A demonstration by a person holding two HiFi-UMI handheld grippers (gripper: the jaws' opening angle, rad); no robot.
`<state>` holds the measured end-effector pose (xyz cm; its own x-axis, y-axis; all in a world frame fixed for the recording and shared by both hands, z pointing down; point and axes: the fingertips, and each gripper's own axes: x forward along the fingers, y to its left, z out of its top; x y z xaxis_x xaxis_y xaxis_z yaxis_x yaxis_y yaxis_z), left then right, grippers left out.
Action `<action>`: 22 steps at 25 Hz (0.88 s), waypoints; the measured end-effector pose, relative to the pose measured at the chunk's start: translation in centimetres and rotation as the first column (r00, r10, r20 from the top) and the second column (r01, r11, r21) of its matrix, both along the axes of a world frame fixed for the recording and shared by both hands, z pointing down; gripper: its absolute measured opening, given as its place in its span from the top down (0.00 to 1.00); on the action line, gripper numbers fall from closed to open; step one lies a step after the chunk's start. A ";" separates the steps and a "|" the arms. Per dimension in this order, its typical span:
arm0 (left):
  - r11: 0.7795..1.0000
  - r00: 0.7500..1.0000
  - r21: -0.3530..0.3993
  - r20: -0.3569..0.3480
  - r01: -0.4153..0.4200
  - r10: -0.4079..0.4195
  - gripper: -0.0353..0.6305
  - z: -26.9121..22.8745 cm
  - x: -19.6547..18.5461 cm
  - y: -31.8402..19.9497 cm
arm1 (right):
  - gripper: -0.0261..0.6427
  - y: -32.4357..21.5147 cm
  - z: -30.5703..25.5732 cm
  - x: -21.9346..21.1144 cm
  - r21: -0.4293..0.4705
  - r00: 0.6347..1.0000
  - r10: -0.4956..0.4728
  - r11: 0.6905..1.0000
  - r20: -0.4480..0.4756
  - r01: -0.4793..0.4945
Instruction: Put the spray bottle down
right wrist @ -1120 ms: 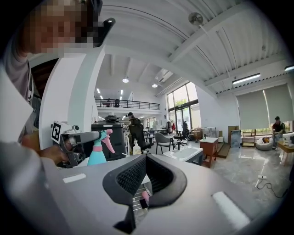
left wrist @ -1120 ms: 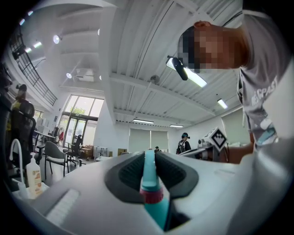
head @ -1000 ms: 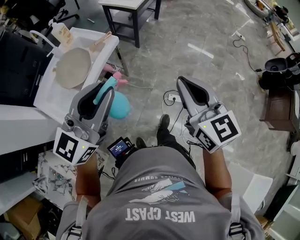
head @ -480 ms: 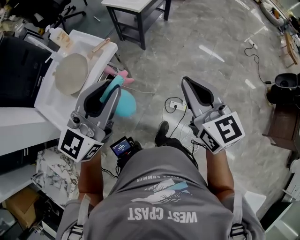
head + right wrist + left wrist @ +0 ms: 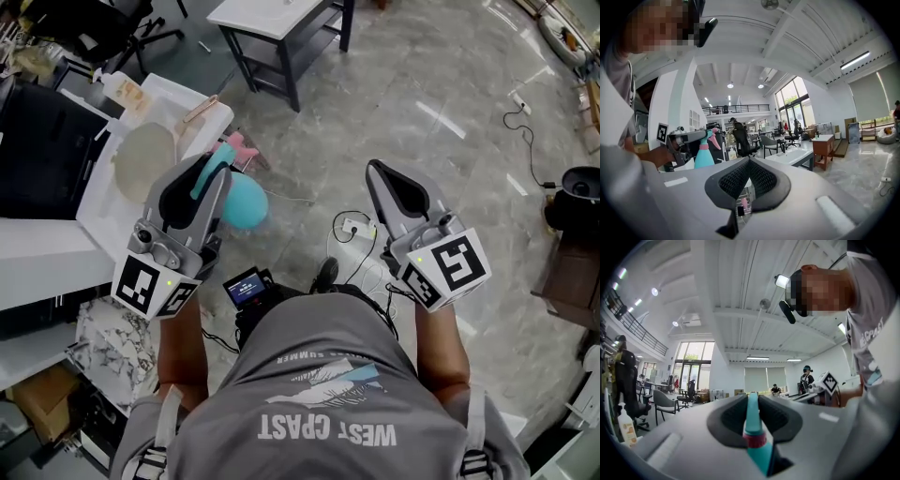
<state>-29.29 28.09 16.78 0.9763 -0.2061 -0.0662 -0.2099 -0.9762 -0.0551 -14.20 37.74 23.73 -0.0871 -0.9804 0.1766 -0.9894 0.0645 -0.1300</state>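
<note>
Moved on: floor stuff + white tray [image 5: 101, 202] sit lower in head view than a sec back. L gripper [image 5: 210, 165] shut tight on spray bottle [image 5: 246, 202] neck. Blue-green body hangs over floor, just beside tray edge, not put down yet. R gripper [image 5: 377, 171] tips together, holds nothing, out over floor.

You stand on a grey marble floor [image 5: 450, 169], a dark-legged table [image 5: 272, 14] ahead, tall windows [image 5: 693, 364] brightening the hall.
</note>
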 end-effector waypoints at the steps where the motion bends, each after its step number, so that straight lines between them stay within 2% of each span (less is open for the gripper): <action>1: 1.000 1.000 0.006 0.003 0.005 -0.005 0.84 -0.1 0.5 -0.1 | 0.96 0.0 0.1 0.5 0.003 1.000 0.000 1.000 0.003 0.000; 5: 1.000 1.000 0.007 0.008 0.012 -0.012 0.84 -0.3 2.4 -1.0 | 0.96 -0.2 0.5 2.5 0.001 1.000 0.011 1.000 0.015 -0.011; 12: 1.000 0.999 0.004 0.013 -0.030 0.030 0.84 0.2 5.8 -3.5 | 0.96 -1.5 2.3 5.1 -0.038 0.998 0.052 0.998 0.034 -0.050; 22: 0.992 0.992 -0.028 -0.029 -0.122 0.121 0.84 1.3 11.9 -11.9 | 0.96 -9.3 1.6 9.5 -0.062 0.994 0.107 0.992 -0.020 -0.108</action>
